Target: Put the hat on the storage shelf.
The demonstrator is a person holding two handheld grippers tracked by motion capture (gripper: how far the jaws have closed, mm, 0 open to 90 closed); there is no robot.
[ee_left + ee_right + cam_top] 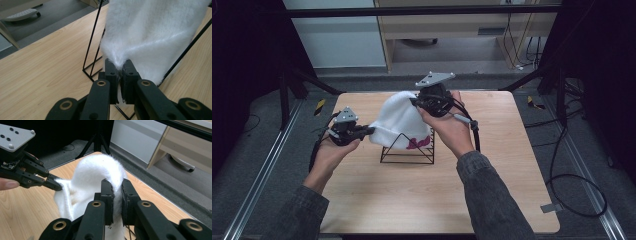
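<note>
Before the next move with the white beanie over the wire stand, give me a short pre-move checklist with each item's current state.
1. Left hand-held gripper pinches the white knit beanie edge: ok, fabric is clamped between its shut jaws.
2. Right hand-held gripper holds the beanie: ok, its jaws are shut on the fabric.
3. Beanie sits over the black wire stand: ok, it drapes over the top of the stand.
4. Stand stands flat on the wooden table: ok, its base rests on the tabletop.
5. Beanie fully seated on the stand's peak: cannot tell, the fabric hides the peak.
6. Cables clear of the stand: ok, they trail beside the hands.
</note>
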